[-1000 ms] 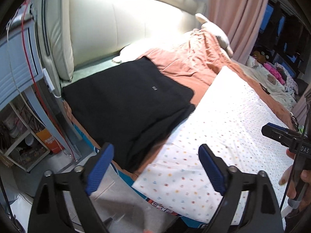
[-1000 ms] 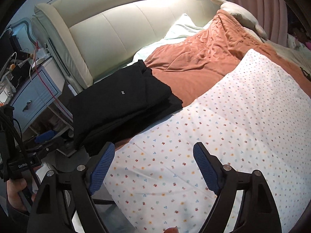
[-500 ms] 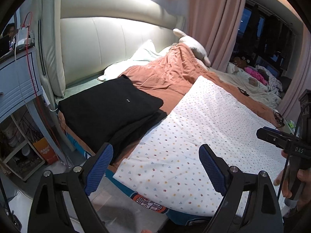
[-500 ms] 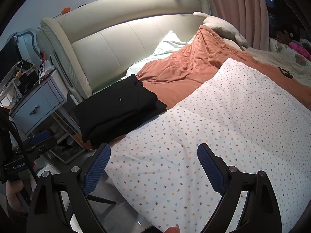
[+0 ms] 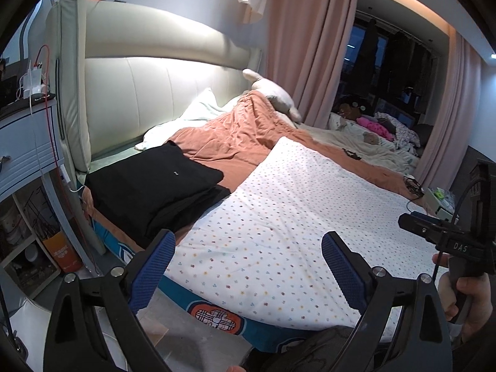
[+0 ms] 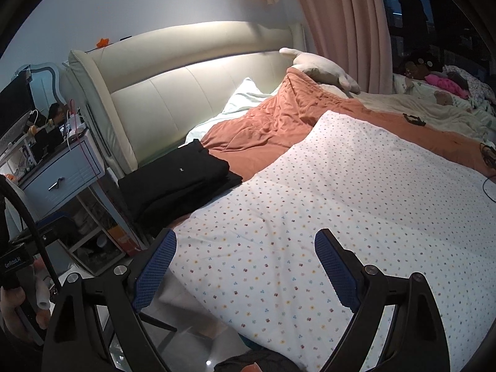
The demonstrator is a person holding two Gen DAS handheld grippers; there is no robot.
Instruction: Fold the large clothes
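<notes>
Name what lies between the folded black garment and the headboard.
A strip of pale green sheet separates the black garment from the headboard, seen in the left wrist view.

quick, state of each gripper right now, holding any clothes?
Left gripper: open, holding nothing, above the dotted sheet.
Right gripper: open, holding nothing; the folded black clothes lie untouched on the bed.

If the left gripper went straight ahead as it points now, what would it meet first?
Most likely the dotted white sheet spread on the bed: it fills the gap ahead of the open left gripper. Depth is unclear.
</notes>
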